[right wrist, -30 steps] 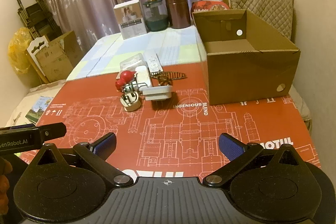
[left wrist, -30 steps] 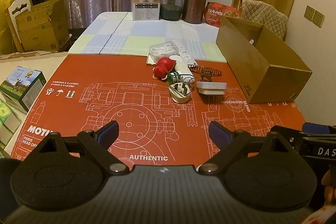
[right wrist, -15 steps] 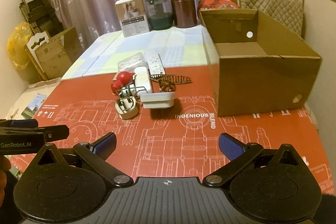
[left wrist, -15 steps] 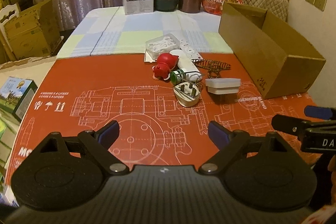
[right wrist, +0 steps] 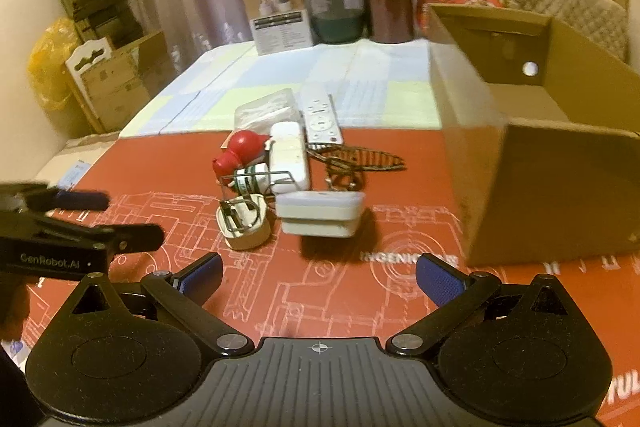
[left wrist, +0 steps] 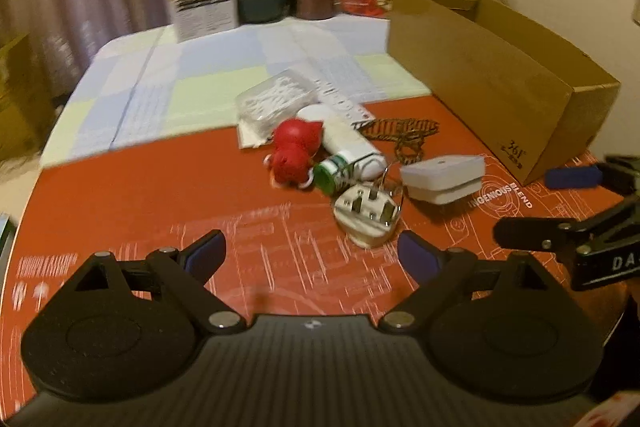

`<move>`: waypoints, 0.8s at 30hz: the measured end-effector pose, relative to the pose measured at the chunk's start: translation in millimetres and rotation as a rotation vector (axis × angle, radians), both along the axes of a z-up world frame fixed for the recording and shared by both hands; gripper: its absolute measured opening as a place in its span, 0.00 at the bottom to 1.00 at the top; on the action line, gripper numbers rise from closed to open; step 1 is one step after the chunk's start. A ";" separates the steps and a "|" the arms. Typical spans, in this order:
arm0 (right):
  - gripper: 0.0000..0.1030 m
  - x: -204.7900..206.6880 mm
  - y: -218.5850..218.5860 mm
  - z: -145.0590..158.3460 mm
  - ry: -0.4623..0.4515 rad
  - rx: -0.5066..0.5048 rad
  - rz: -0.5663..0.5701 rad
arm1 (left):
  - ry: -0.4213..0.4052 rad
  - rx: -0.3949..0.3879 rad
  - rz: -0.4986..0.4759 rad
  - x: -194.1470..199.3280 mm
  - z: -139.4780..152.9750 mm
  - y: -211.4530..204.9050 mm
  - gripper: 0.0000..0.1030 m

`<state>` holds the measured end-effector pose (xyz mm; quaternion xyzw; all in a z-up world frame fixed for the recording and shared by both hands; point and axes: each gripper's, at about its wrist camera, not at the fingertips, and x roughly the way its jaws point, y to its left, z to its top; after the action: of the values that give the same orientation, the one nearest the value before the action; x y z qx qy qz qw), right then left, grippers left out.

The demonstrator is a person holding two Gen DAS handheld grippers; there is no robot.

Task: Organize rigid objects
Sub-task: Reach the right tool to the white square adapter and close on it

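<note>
Left wrist view: both my tongs, left tongs (left wrist: 312,253) and right tongs (right wrist: 320,277), gape wide, empty. Plug (left wrist: 368,213) just ahead is snagged under a wire clip, so grabbing it could drag the pile.

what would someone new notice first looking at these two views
Most striking is the small heap of odds and ends in the middle of the red printed mat: a red rounded toy, a white three-pin plug and a white rectangular box. To its right stands a big open brown cardboard box, its visible interior empty. Near the camera, the left gripper and right gripper both stand open over the mat, holding nothing.
</note>
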<state>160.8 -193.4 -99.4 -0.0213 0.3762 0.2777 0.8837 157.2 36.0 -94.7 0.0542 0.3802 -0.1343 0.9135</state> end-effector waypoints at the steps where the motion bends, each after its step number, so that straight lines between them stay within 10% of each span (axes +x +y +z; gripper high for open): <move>1: 0.98 3.9 3.0 -2.0 -0.007 -0.002 0.010 | -0.004 0.000 -0.023 4.3 -1.0 0.9 0.88; 24: 0.83 54.0 34.2 -30.6 -0.006 -0.027 -0.029 | -0.019 -0.026 -0.158 43.7 -18.5 5.1 0.88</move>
<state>214.8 -159.2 -130.0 -0.0288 0.3777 0.2596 0.8883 201.0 41.1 -113.3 0.0733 0.3641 -0.2104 0.9043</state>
